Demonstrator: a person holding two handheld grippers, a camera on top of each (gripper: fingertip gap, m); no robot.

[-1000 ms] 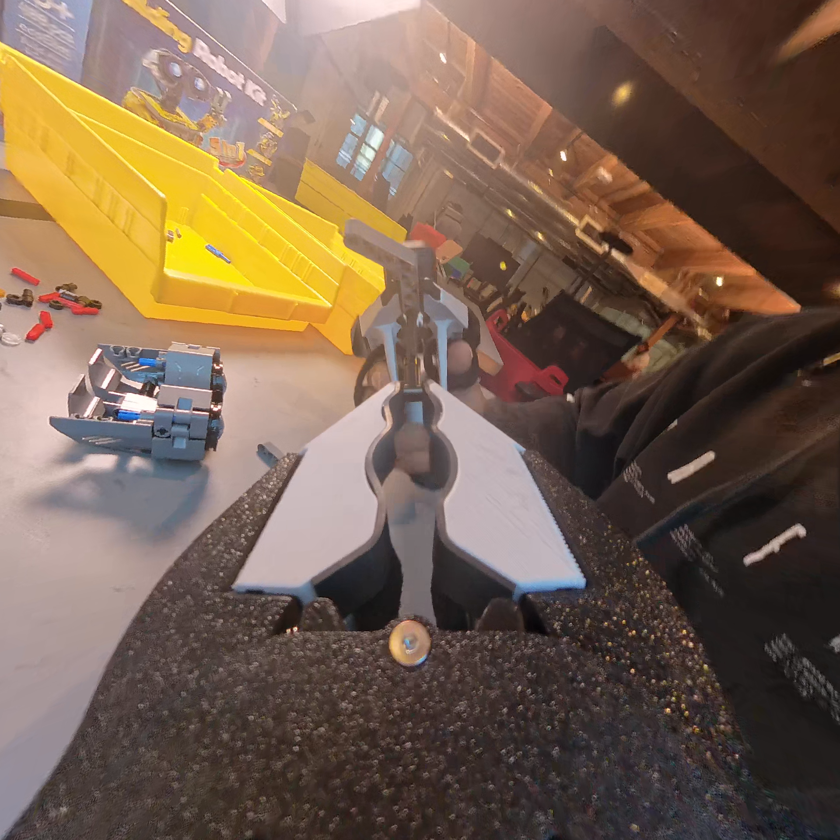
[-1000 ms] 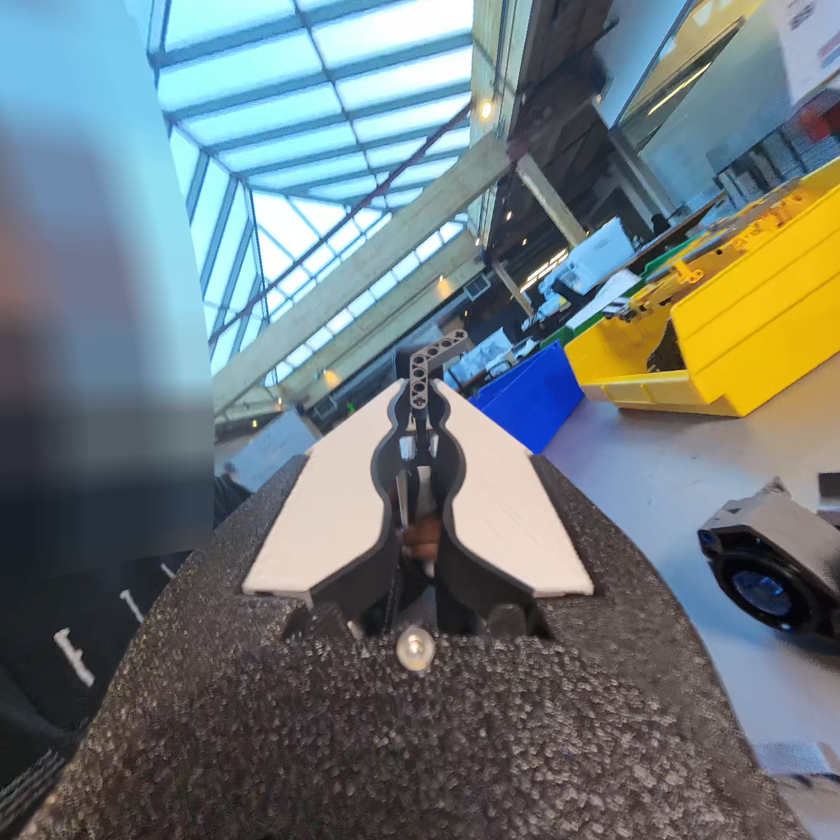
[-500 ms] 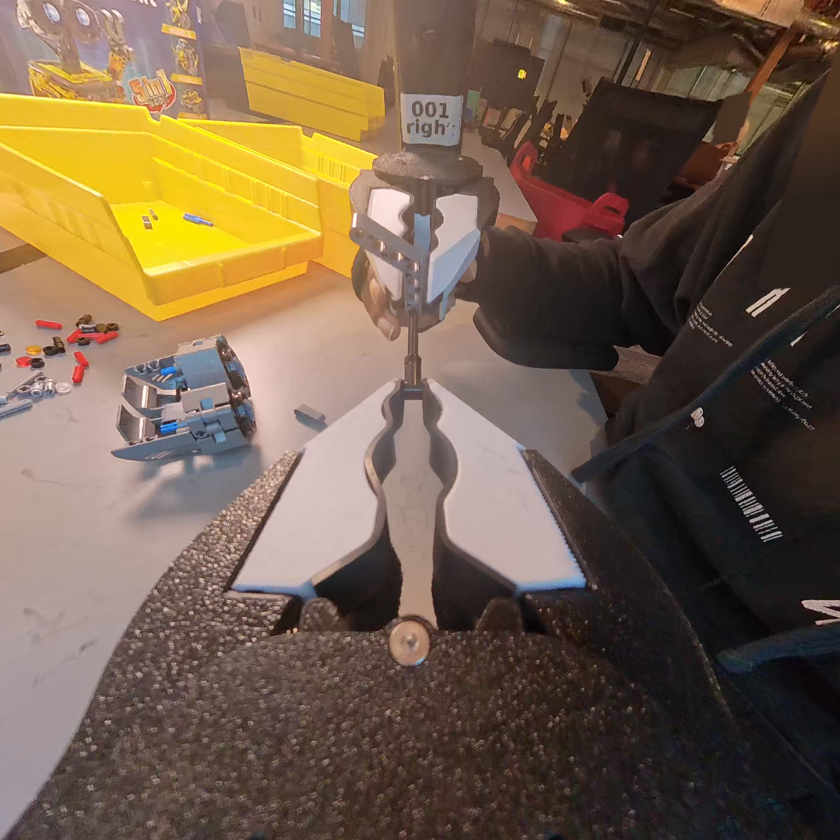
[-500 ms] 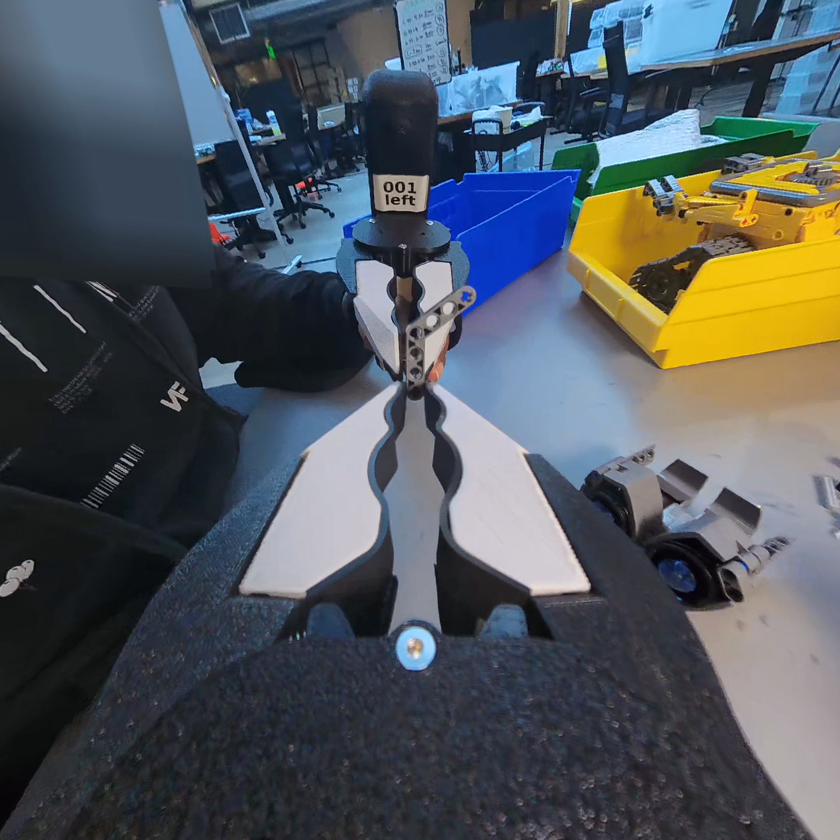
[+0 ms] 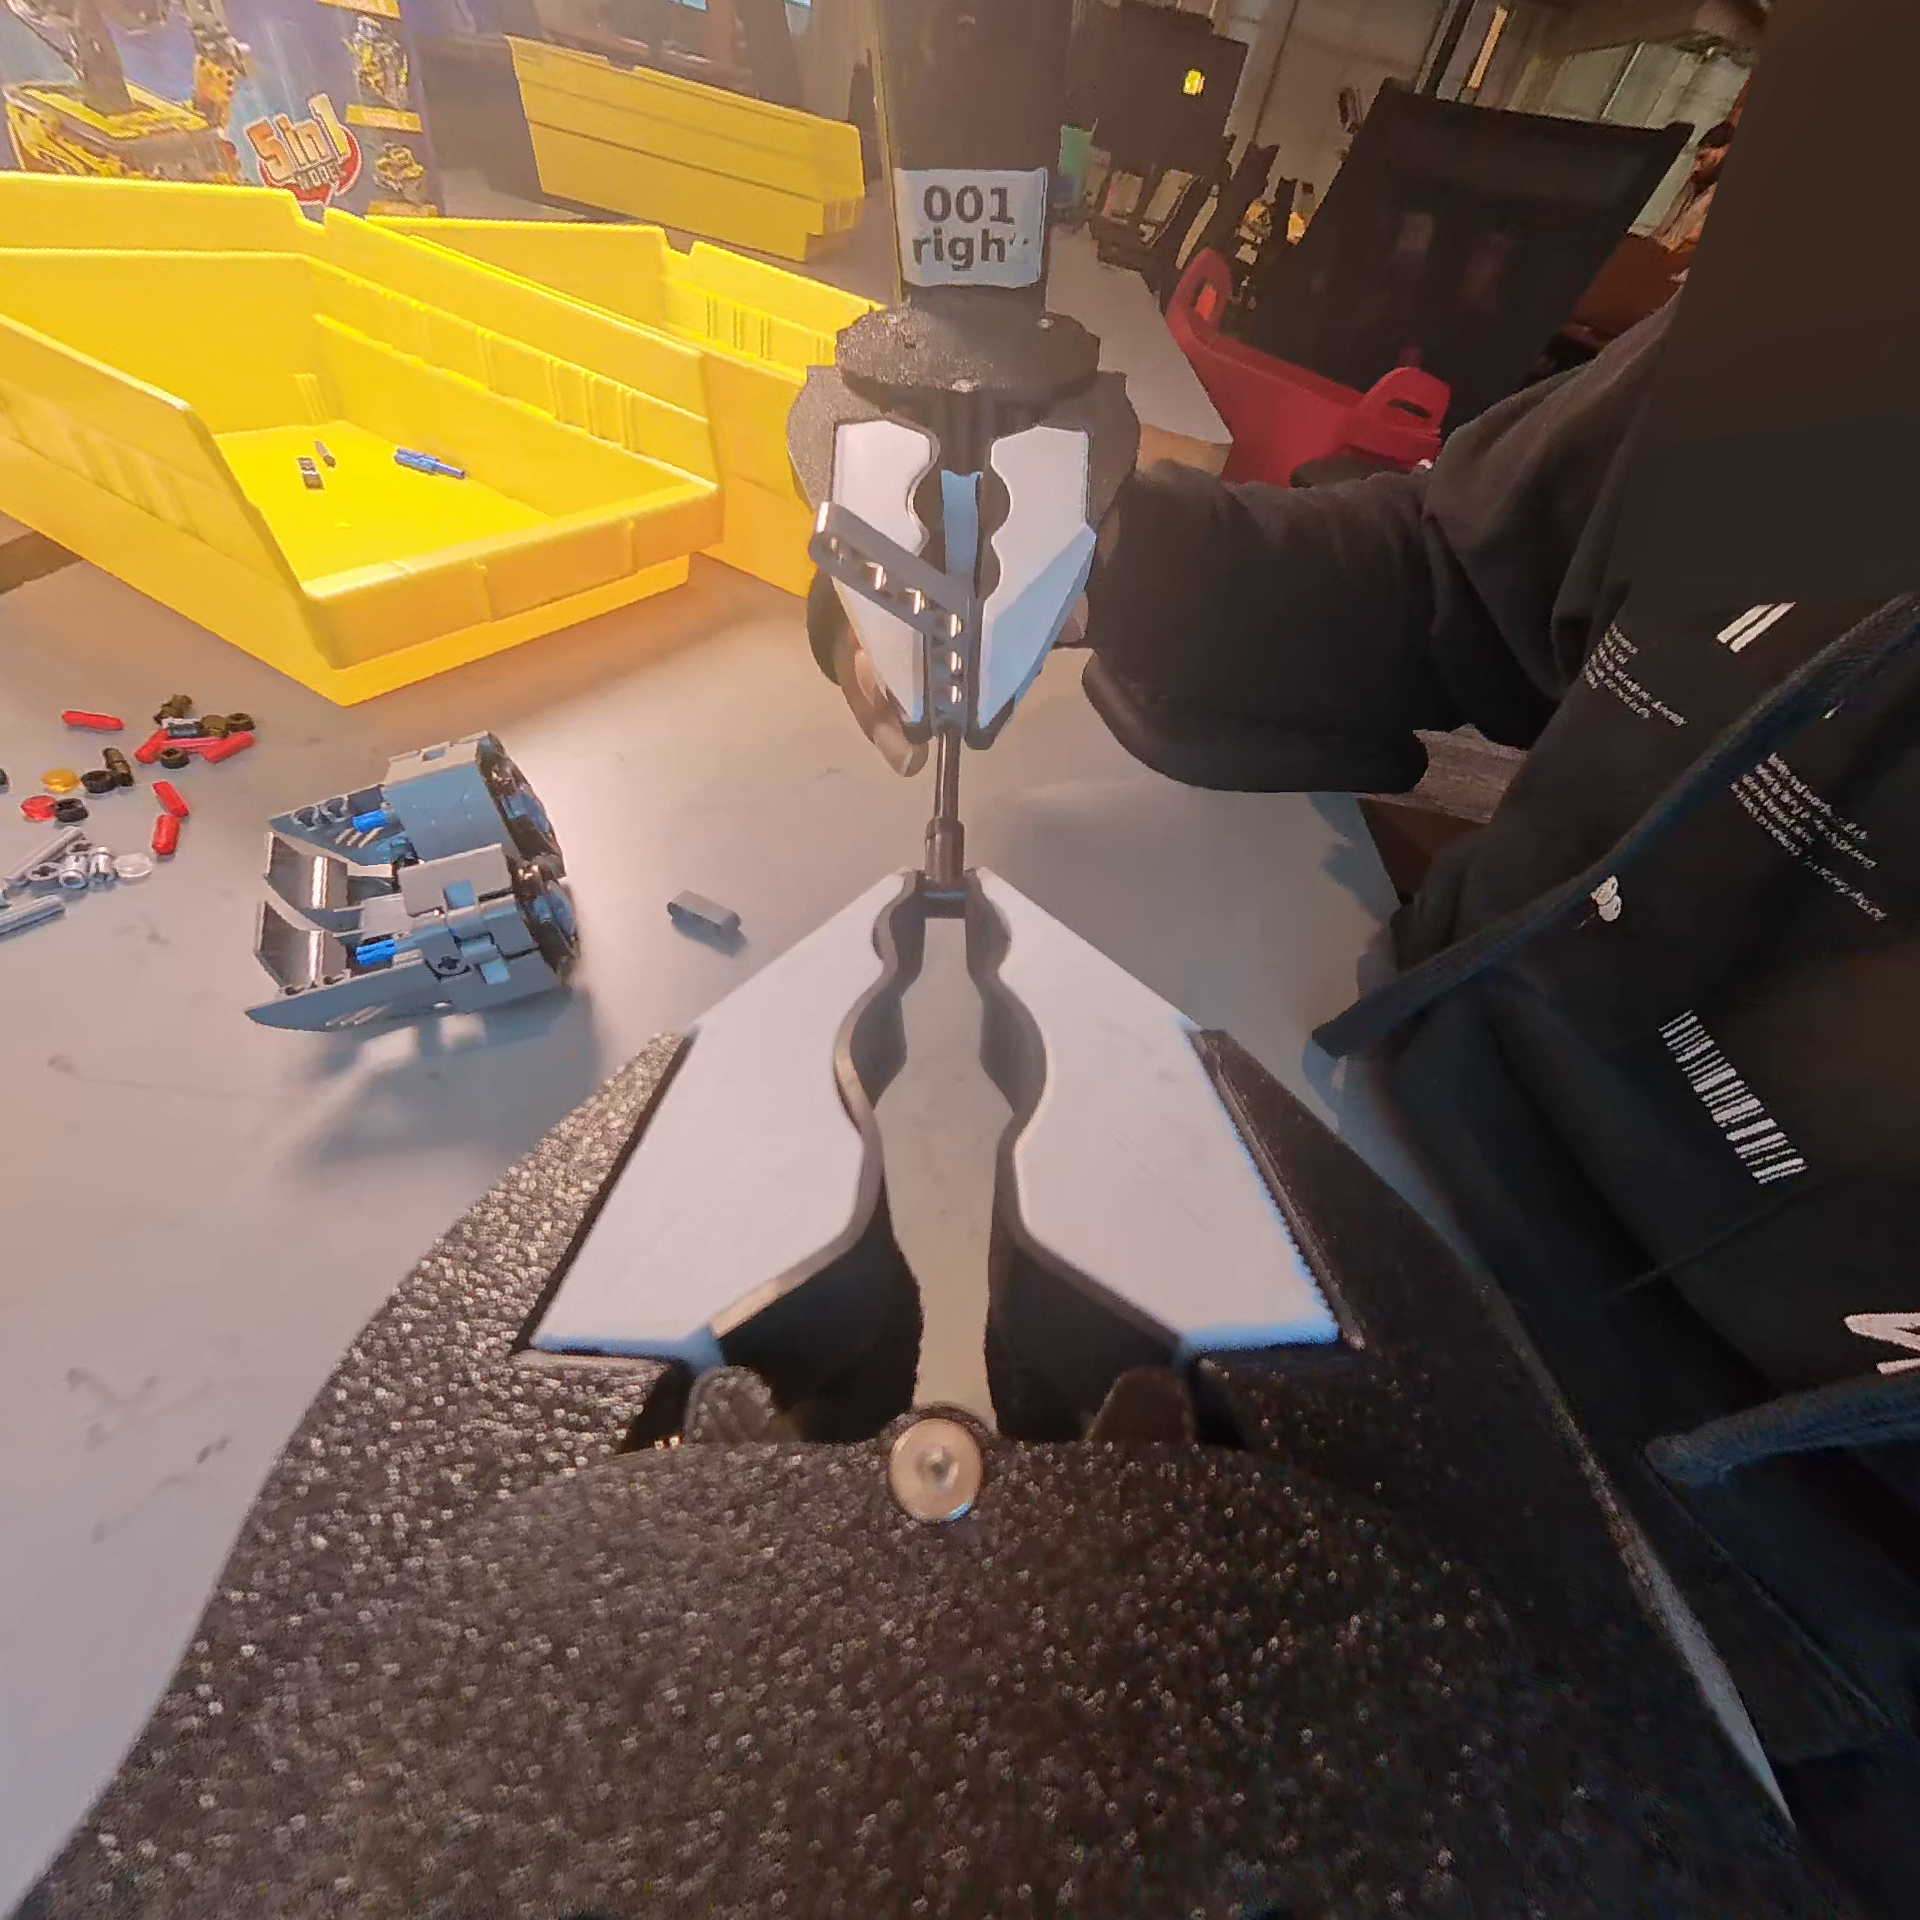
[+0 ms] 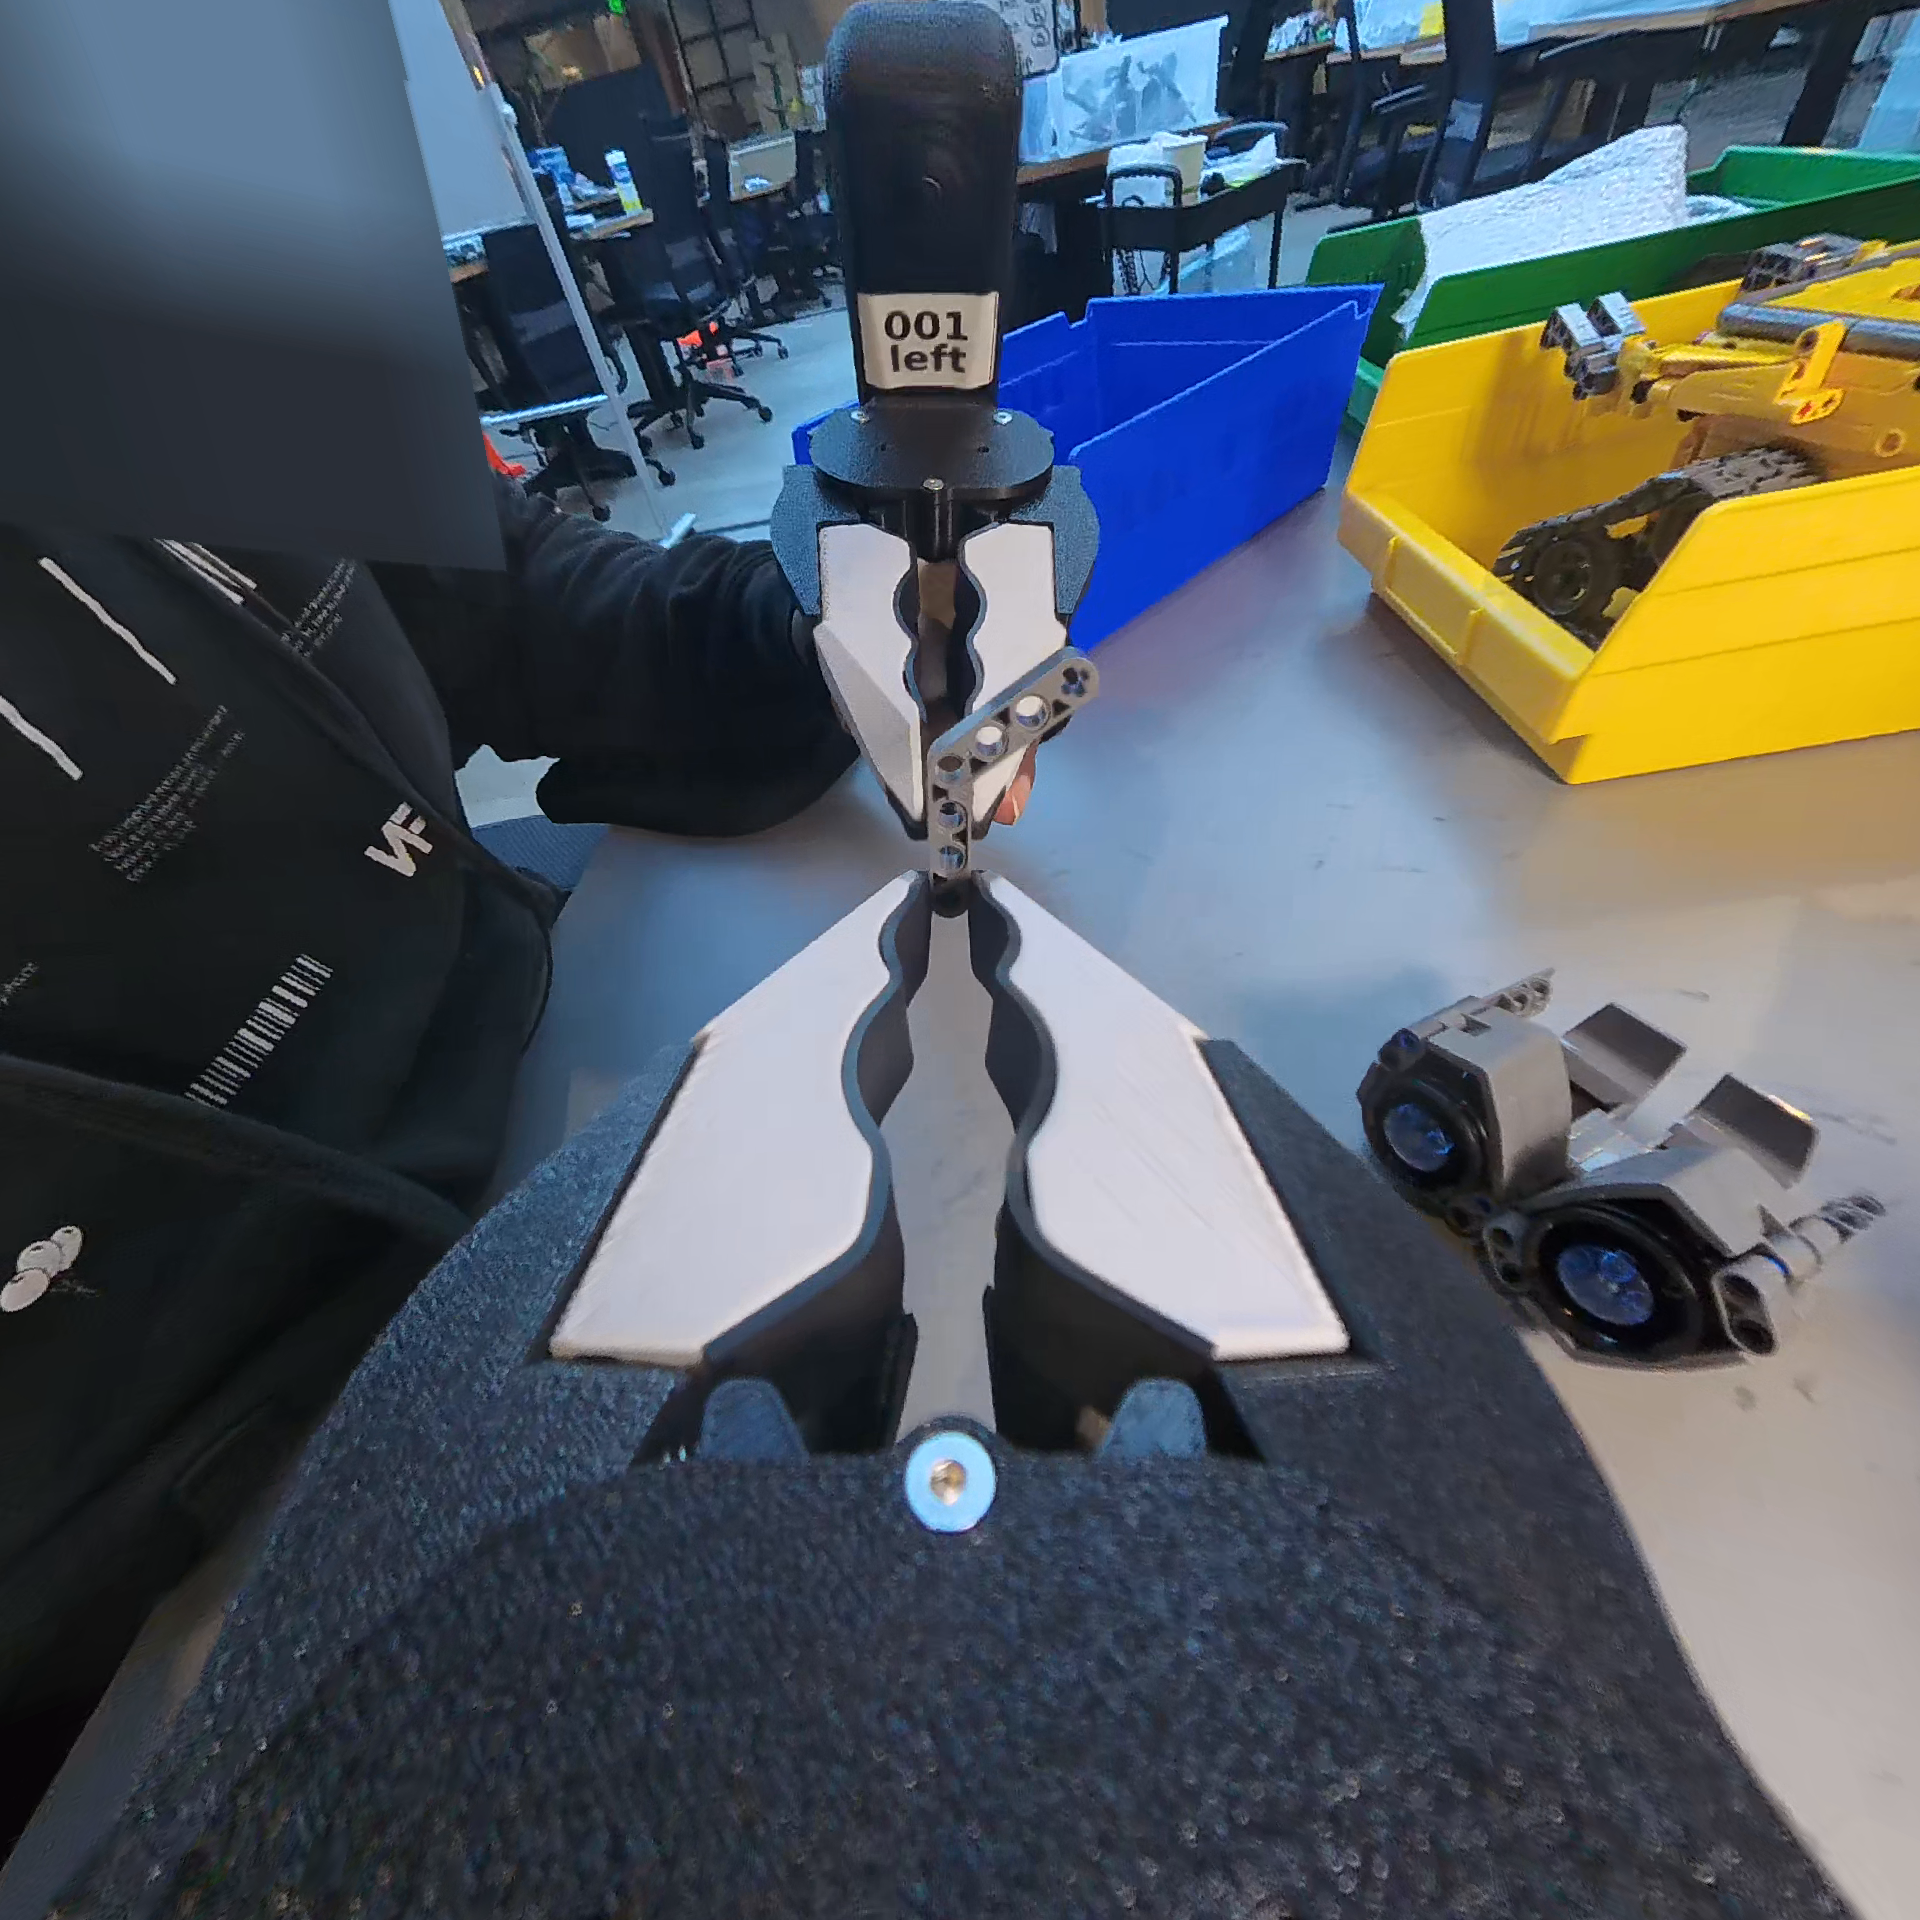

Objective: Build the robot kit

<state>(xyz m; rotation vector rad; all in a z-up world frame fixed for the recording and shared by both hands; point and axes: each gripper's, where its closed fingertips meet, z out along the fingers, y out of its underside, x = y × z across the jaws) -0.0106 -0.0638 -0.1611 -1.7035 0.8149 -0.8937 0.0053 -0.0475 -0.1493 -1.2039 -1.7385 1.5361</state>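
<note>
My left gripper (image 5: pixel 943 881) is shut on a short dark axle (image 5: pixel 945 805) that sticks out forward from its tips. My right gripper (image 6: pixel 948 881) is shut on the end of a grey angled beam with holes (image 6: pixel 1003 732). The two grippers face each other tip to tip above the grey table. In the left wrist view the right gripper (image 5: pixel 951 727) holds the beam (image 5: pixel 899 587), and the axle's far end meets the beam's lower end. In the right wrist view the left gripper (image 6: pixel 928 821) sits just behind the beam.
A grey brick-built module (image 5: pixel 416 904) lies on the table; it also shows in the right wrist view (image 6: pixel 1579 1174). Loose small parts (image 5: pixel 125 769), a small dark piece (image 5: pixel 704 914) and yellow bins (image 5: pixel 416 582) are nearby. A blue bin (image 6: pixel 1195 436) and a yellow bin with a tracked model (image 6: pixel 1662 665) stand behind. A person's black sleeve (image 5: pixel 1299 613) is close. The grippers are tip to tip, or close to it.
Both grippers have tilted down from pointing up at the ceiling to pointing across the table at each other. The axle and the beam have come together tip to tip.
</note>
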